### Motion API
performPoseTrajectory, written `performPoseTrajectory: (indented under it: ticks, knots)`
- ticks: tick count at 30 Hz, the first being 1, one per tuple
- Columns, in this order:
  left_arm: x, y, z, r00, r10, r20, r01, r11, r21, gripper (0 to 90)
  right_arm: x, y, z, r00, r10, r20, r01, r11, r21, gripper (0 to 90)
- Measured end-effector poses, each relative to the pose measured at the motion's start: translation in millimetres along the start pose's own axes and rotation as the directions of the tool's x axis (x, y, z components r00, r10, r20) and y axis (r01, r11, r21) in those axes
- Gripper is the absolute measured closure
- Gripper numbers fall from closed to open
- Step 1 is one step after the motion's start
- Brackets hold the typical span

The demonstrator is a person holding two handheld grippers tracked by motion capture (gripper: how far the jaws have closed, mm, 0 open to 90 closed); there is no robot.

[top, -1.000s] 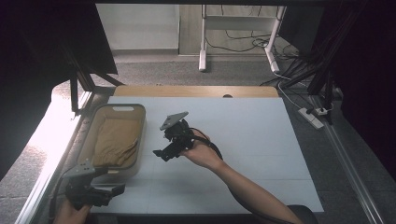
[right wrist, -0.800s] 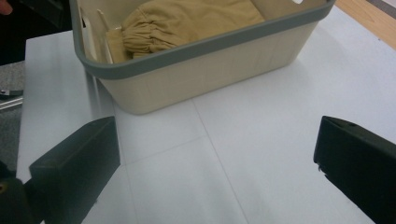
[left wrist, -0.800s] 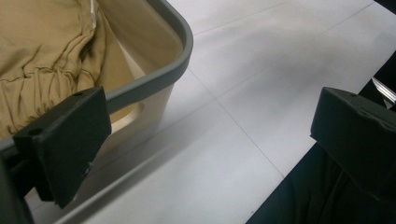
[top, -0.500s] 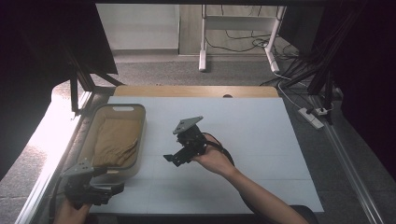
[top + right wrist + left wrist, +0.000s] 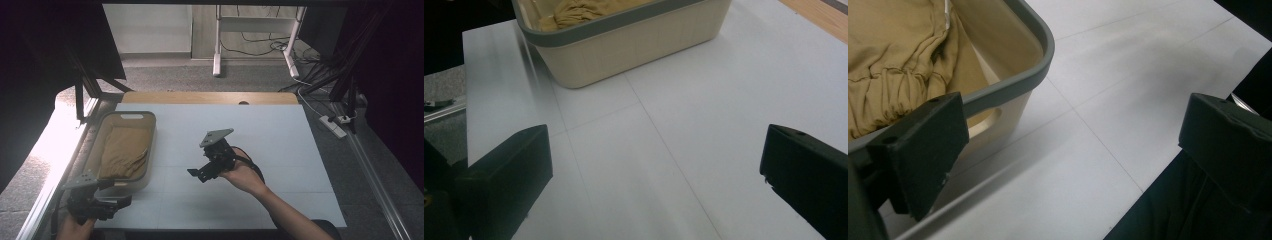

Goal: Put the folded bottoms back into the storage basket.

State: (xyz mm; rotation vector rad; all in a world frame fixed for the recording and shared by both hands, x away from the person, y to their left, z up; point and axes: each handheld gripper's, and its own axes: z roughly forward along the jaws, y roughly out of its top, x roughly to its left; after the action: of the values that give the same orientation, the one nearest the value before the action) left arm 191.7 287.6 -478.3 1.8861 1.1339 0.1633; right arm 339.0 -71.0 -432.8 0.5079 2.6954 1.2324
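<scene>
1. Hovering over the middle of the white table (image 5: 300,145), right gripper (image 5: 196,174) held in a hand (image 5: 243,176), jaws spread wide with bare tabletop between them and nothing gripped.
2. Pointing toward the cream basket (image 5: 150,145) with its grey rim, well apart from it.
3. Resting at the near left corner of the table, left gripper (image 5: 125,201), jaws likewise wide apart and empty.
4. Sitting just beside the basket's near end; in the left gripper view, one jaw overlapping the grey rim, contact impossible to tell.
5. Lying crumpled inside the basket, tan cloth (image 5: 122,152), with a gathered seam visible in the left gripper view (image 5: 893,75).
6. Showing a handle cutout in the basket's near wall (image 5: 985,119).
7. Carrying no readable brand, label or writing on basket, cloth or grippers.
</scene>
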Motion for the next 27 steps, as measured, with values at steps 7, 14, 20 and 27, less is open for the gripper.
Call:
performPoseTrajectory:
  ticks: [7, 14, 20, 27]
  knots:
    - [-0.7, -0.3, 0.0, 1.0000, 0.005, 0.000, -0.005, 1.0000, 0.000, 0.8, -1.8, -11.3, -15.6, 0.9994, 0.027, 0.019, -0.027, 1.000, -0.005, 0.7]
    - [-1.7, -0.3, 0.3, 0.9999, 0.009, -0.006, -0.009, 1.0000, 0.004, 0.9, -3.7, -25.9, -34.1, 0.9973, 0.066, 0.033, -0.066, 0.998, -0.009, 0.2]
    - [-1.4, -0.8, -0.3, 0.9999, 0.011, 0.002, -0.011, 0.9999, -0.004, 0.9, -5.9, -42.7, -51.7, 0.9932, 0.100, 0.061, -0.099, 0.995, -0.009, 0.0]
    - [-1.2, -1.0, -0.6, 0.9999, 0.010, 0.006, -0.010, 0.9999, -0.008, 1.0, -9.1, -60.2, -68.8, 0.9864, 0.136, 0.093, -0.136, 0.991, -0.007, 0.0]
